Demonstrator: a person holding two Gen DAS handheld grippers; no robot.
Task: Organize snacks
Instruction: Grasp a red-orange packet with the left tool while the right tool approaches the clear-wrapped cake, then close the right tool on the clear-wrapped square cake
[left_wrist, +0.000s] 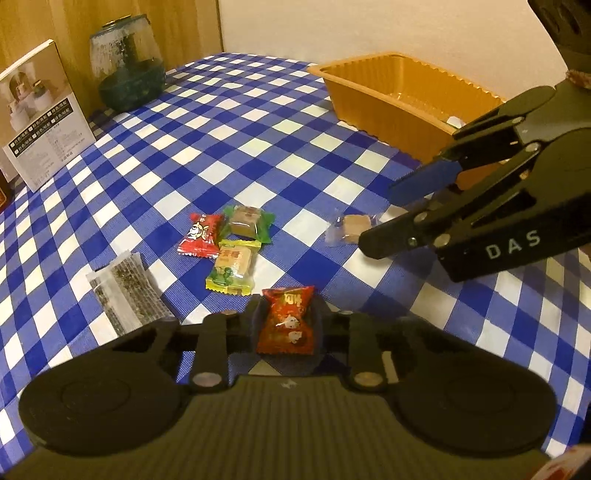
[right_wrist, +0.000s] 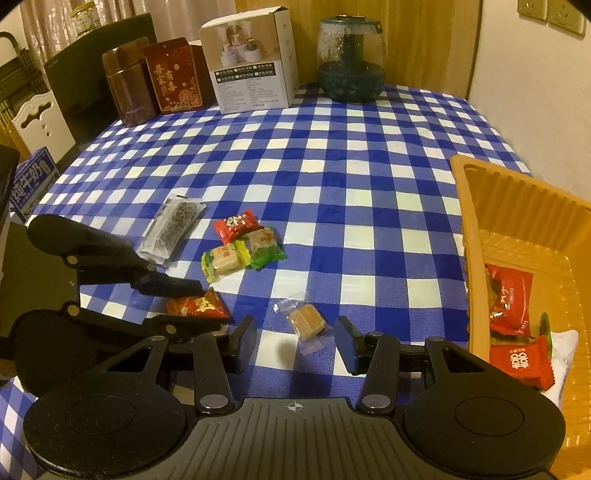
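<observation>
My left gripper (left_wrist: 287, 325) pinches a red candy (left_wrist: 287, 320) low over the desk (left_wrist: 258, 122). My right gripper (right_wrist: 295, 341) stands spread around a clear-wrapped toffee (right_wrist: 306, 320), not gripping it. Next, I judge: lift the candy to the orange tray (right_wrist: 465, 236) without dropping it.

A woven-looking checked cloth (right_wrist: 332, 177) covers the worktop. The tray (left_wrist: 388, 92) is thin ribbed plastic, glossy. The sweets (left_wrist: 236, 251) wear shiny crinkled film; one wrapper (right_wrist: 306, 321) is clear. Both grippers look matt black plastic. The box (right_wrist: 251, 66) is smooth card.
</observation>
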